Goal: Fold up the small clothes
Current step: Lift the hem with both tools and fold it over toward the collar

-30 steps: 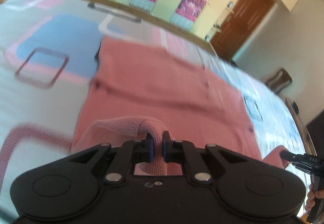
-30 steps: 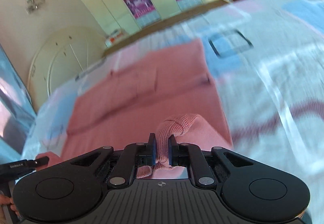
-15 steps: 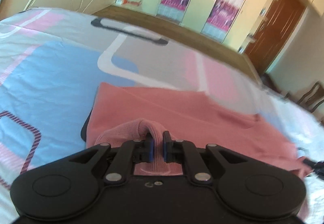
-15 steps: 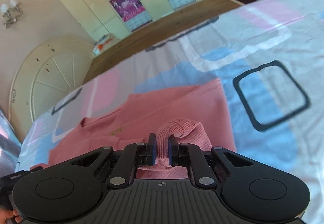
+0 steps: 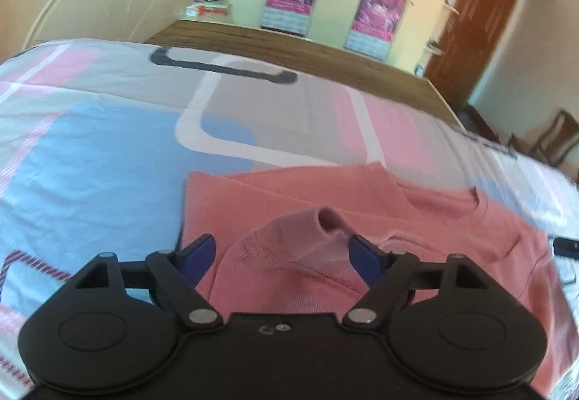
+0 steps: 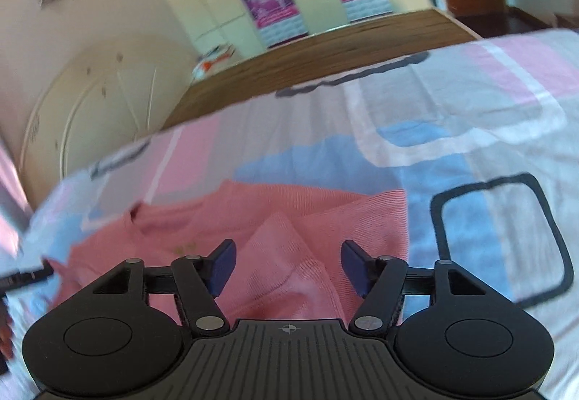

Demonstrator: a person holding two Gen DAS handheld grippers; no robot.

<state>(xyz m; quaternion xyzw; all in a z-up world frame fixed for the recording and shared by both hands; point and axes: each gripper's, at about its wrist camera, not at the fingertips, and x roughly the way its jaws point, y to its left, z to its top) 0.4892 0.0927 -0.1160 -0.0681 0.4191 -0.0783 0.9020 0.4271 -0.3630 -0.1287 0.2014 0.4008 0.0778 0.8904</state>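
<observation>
My housings hide the pink garment's (image 5: 362,204) near edge. My left gripper (image 5: 282,250) and right gripper (image 6: 287,264) tilt downward, jaws just spread, the released fabric lying loose between them.

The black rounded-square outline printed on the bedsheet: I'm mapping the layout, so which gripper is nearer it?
Right. The right gripper has the outline just beside it; the left gripper sits farther along the pink knit top.

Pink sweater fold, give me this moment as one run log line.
step: fold released | left gripper: open, just opened | right gripper: open, just opened | pink sweater: hem doubled over, lying free on bedspread
</observation>
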